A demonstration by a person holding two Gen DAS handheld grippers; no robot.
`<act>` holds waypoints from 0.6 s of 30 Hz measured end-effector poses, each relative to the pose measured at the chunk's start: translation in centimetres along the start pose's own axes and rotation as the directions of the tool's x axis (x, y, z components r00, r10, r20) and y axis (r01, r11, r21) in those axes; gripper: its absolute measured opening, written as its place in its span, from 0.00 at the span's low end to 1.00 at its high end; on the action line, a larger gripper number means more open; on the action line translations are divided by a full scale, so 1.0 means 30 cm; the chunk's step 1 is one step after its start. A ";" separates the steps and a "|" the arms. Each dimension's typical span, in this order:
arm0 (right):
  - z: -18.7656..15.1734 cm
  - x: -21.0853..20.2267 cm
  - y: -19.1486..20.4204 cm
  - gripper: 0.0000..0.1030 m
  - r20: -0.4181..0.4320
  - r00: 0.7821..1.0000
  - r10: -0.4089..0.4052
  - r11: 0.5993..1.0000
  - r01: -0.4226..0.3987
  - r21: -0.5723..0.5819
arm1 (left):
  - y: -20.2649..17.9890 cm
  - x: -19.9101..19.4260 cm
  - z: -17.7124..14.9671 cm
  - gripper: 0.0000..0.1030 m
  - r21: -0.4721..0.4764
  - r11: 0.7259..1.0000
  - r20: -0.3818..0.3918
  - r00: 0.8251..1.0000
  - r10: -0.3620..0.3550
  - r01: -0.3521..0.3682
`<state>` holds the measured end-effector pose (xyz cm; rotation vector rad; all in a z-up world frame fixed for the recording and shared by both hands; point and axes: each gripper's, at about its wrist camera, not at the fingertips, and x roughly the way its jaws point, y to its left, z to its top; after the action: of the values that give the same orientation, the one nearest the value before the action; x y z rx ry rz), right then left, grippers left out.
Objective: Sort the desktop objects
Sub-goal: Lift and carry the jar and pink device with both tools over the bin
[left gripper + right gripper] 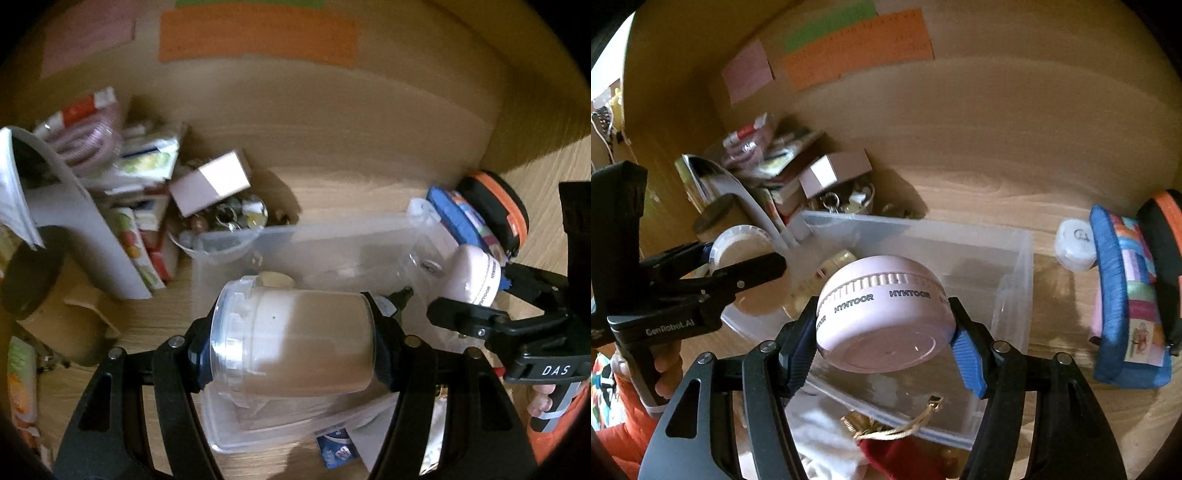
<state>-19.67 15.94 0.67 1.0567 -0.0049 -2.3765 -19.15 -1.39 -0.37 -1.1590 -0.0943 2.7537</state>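
Both hands loaded rn. Left gripper (pixel 291 332) pinches a clear jar (pixel 295 339) w/ pale filling, held sideways, pads pressing on lid end and base. Right gripper (pixel 882 332) clamps a pink round case (pixel 882 314), lettered band facing us, also tipped on its side. Both hang over the clear plastic bin (pixel 1015 266) on the wooden desk (pixel 997 192), so looks like drop-off is the step in hand, not done yet.

Bin's mostly bare: one small yellowish jar (pixel 838 260) inside, maybe a bit more, hard to tell thru the blur. So early-to-mid, I'd say.

Plenty left outside. Heap at back left: a small box (pixel 210 184), packets, a bowl of marbles (pixel 229 221). At right: blue patchwork pouch (pixel 1126 295), black-orange case (pixel 1163 229), small white tub (pixel 1075 245) beside the bin. Red cloth bag (pixel 897 454) near front edge too.
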 end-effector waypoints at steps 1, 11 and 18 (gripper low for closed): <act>-0.005 0.010 -0.007 0.60 -0.008 1.000 0.003 1.000 -0.003 0.003 | -0.005 0.015 -0.005 0.64 0.006 1.000 -0.012 1.000 -0.003 0.003; -0.032 0.057 -0.073 0.60 -0.050 0.999 -0.021 1.000 0.022 0.003 | -0.034 0.082 -0.038 0.64 0.030 1.000 -0.060 0.998 0.008 -0.006; -0.053 0.076 -0.037 0.60 -0.059 0.997 -0.055 0.997 0.051 -0.061 | -0.087 0.099 -0.061 0.64 0.093 0.996 -0.071 0.997 0.013 -0.007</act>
<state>-20.35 16.14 -2.25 1.1128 0.1165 -2.3757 -19.59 1.68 -3.45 -1.2347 0.0478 2.6900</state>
